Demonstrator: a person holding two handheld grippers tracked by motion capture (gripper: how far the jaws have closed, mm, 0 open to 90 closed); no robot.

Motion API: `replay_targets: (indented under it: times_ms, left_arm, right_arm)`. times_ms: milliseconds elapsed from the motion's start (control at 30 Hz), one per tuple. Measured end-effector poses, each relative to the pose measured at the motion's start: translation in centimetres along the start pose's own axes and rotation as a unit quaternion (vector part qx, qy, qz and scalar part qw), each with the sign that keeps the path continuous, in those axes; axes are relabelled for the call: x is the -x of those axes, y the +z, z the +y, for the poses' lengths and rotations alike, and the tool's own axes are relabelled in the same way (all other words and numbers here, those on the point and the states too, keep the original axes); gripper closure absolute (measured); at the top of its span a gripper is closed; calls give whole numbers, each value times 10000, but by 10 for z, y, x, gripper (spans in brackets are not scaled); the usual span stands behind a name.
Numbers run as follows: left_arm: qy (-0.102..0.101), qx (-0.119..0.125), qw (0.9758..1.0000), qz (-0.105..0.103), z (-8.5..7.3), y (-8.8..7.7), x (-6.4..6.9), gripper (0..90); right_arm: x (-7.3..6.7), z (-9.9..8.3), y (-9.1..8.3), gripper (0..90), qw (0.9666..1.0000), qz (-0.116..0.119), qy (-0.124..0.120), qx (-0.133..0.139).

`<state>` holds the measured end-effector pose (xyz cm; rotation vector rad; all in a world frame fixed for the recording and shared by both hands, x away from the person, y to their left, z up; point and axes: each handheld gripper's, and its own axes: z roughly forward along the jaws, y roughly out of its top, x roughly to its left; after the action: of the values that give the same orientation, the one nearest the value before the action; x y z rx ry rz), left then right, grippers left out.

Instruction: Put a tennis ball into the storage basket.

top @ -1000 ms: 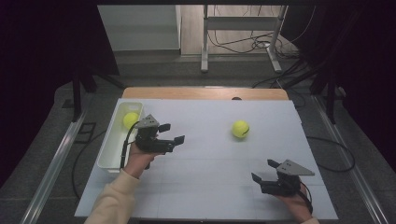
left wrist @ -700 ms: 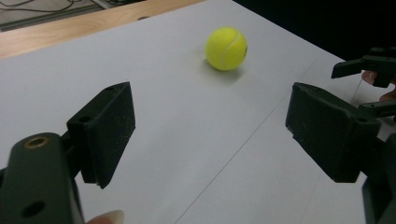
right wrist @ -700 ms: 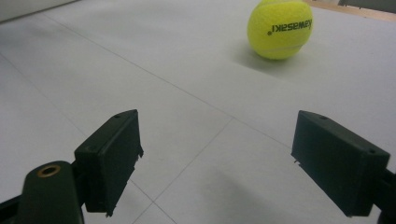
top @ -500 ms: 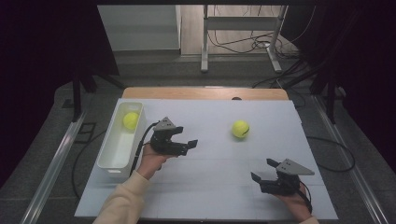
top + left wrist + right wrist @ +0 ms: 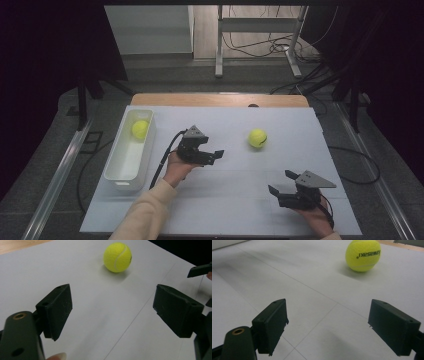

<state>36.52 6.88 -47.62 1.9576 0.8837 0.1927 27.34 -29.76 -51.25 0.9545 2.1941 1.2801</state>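
Tongs first, nearest the person: right tongs (image 5: 282, 187) sit low at the near right of the white table (image 5: 235, 210), jaws apart, nothing between them, likely parked while the other hand works. Left tongs (image 5: 212, 156) hover mid-table, jaws apart and empty, pointed at the loose yellow tennis ball (image 5: 257, 138), which looks like the pickup target. That ball lies alone on the sheet, well apart from both tongs, dead ahead between the left jaws in the left gripper view (image 5: 117, 257). Path to it looks free; a round ball may roll if nudged. Farther left, a white rectangular plastic bin (image 5: 116, 172) holds a second yellow tennis ball (image 5: 140, 129) at its far end, probably the drop spot. Beyond the table: metal frame legs (image 5: 218, 45) and floor cables (image 5: 250, 47).
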Motion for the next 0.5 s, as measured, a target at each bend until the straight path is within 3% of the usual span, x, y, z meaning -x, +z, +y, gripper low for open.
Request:
replay_targets:
  times_ms: [500]
  left_arm:
    - [207, -114, 9997, -18, 16, 29, 9, 166]
  right_arm:
    - [-2, 1, 2, 164, 10000, 48, -23, 19]
